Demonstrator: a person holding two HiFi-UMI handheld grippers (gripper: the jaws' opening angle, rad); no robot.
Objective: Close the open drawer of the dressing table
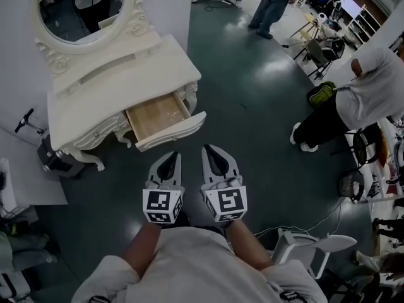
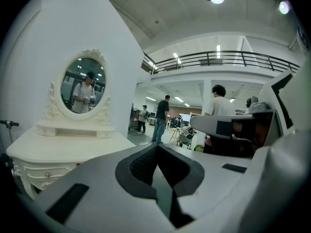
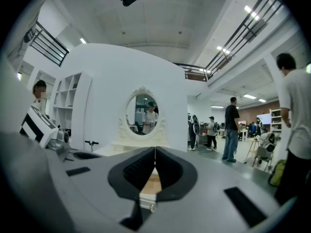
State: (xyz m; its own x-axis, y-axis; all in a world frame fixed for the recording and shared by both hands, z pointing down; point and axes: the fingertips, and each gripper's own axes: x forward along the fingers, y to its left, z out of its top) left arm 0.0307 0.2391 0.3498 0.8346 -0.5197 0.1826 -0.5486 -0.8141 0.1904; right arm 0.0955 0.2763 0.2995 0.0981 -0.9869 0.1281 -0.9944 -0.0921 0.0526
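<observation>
The open drawer (image 1: 172, 131) juts from the dressing table (image 1: 120, 81) in the upper left of the head view. It lies just above the tips of both grippers and apart from them. The left gripper (image 1: 172, 156) and right gripper (image 1: 211, 149) sit side by side at lower centre, each with its jaws pressed together on nothing.

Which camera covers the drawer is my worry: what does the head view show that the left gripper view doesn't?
Only the head view: the open drawer, pulled out with its wooden inside exposed. Only the left gripper view: the balcony railing and the ceiling above it. Here the drawer is hidden behind the gripper's body. Both: the dressing table, its oval mirror, and the left hand-held gripper with jaws shut.
</observation>
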